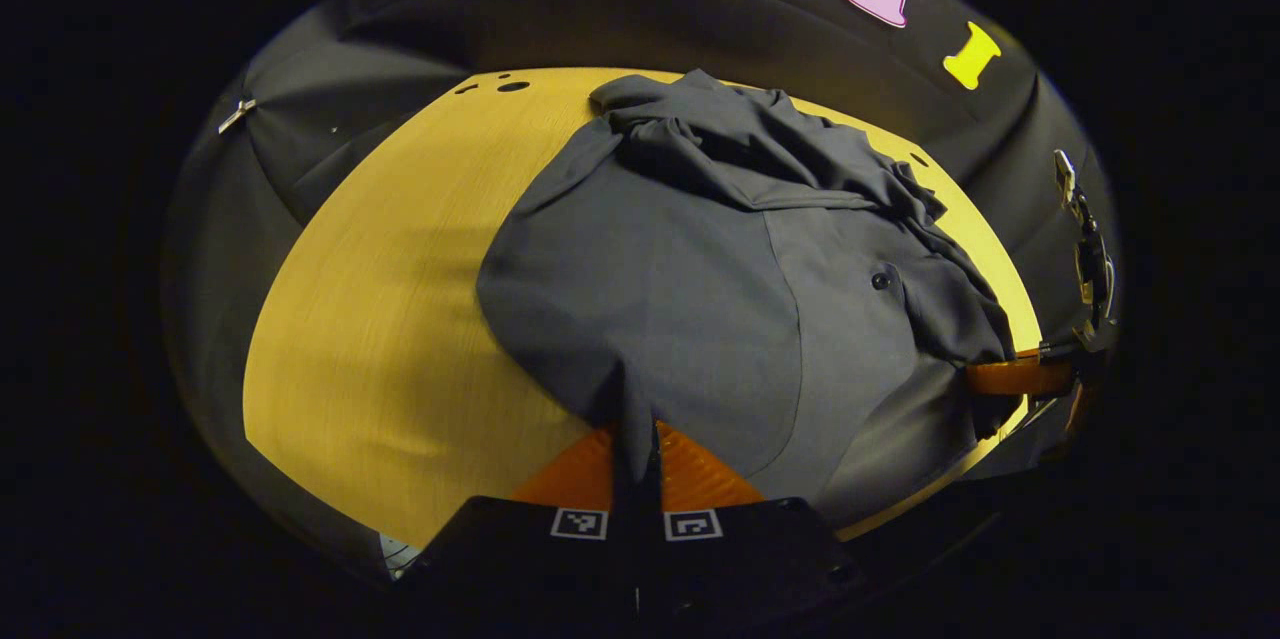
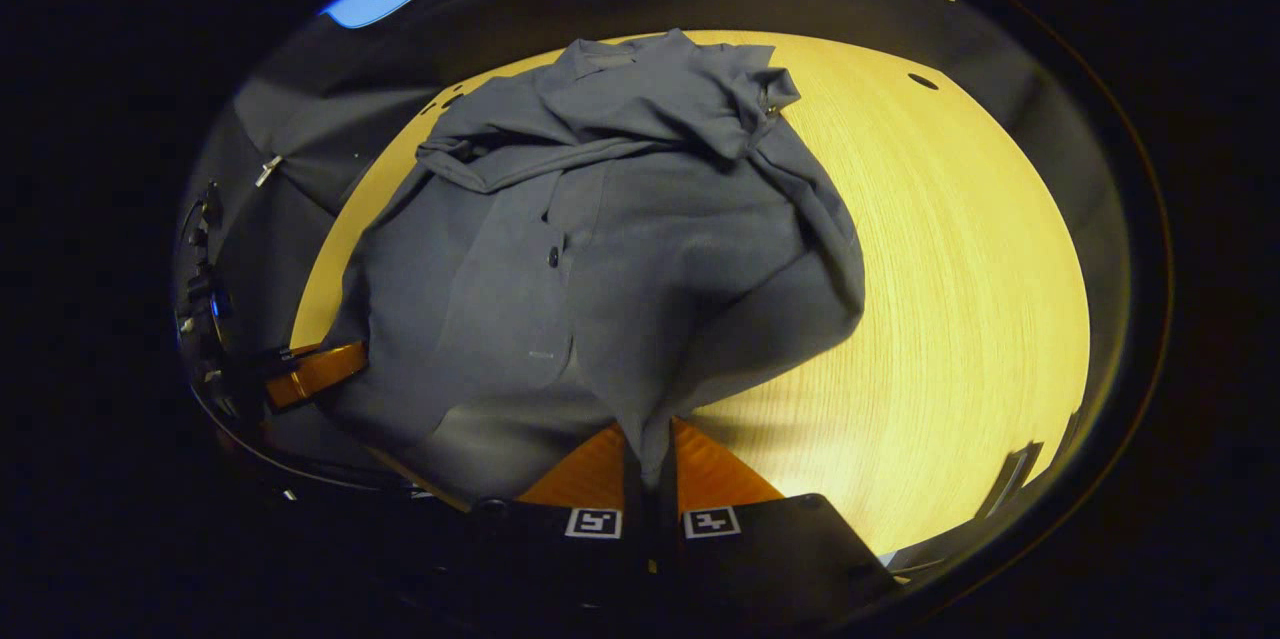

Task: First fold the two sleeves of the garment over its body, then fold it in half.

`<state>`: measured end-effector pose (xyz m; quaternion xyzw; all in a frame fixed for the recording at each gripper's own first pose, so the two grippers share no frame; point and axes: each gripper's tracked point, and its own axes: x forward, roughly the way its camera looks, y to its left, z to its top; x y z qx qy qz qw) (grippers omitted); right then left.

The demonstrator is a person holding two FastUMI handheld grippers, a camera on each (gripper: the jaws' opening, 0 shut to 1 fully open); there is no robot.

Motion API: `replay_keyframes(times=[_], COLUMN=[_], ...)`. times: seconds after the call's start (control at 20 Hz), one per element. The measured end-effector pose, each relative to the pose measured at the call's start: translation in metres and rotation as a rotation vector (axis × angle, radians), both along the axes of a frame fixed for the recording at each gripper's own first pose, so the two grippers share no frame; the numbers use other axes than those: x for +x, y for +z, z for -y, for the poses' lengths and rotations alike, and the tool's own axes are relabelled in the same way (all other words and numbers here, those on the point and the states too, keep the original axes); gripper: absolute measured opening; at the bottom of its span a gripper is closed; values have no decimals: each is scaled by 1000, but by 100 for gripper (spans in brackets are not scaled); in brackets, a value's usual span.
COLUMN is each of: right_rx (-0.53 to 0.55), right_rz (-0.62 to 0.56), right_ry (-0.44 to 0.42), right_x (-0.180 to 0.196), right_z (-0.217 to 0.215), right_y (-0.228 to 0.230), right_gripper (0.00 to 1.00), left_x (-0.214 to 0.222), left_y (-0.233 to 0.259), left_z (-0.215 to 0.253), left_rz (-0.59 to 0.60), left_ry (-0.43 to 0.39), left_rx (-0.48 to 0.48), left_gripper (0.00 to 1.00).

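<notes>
You are holding the dark grey button-up garment (image 1: 690,269) by its near edge, one corner in each tool. Your left gripper (image 1: 635,444) has its two fingers squeezed tight together with a pinch of grey cloth between them. Your right gripper (image 2: 650,454) does the same at the other corner. Holding both corners like this lets you lift the near half evenly, so it looks like you are set for the fold in half.

The garment lies on the round yellow wooden table (image 1: 380,319), with its far part bunched up near the back edge. The two sleeves look already laid over the body there, though the bunching makes it hard to be sure.

The left gripper view shows the bare table to the left of the cloth, and your other tool far off at the right edge, biting the cloth. The right gripper view shows the bare table to the right. It also shows the small dark button (image 2: 553,259) and the front strip more clearly.
</notes>
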<state>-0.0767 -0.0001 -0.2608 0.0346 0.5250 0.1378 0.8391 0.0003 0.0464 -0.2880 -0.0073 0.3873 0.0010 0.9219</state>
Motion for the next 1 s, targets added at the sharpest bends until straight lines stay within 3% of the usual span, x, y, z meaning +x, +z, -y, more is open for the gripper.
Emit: replay_keyframes(times=[0.4, 0.65, 0.7, 0.75, 1.0], right_rx=[-4, 22, 28, 41, 40], right_rz=[115, 135, 138, 141, 196], right_ry=[76, 46, 38, 25, -6], right_x=[40, 55, 59, 62, 98], right_z=[1, 7, 8, 7, 8], right_y=[32, 43, 47, 52, 76], right_gripper=[8, 8, 8, 8, 8], left_x=[18, 39, 46, 51, 87], left_y=[40, 75, 83, 89, 132], left_z=[12, 23, 24, 26, 24], left_rz=[37, 95, 110, 120, 195], left_ry=[32, -21, -32, -37, -40], left_rx=[-39, -1, 4, 4, 17], left_gripper=[6, 3, 7, 3, 6])
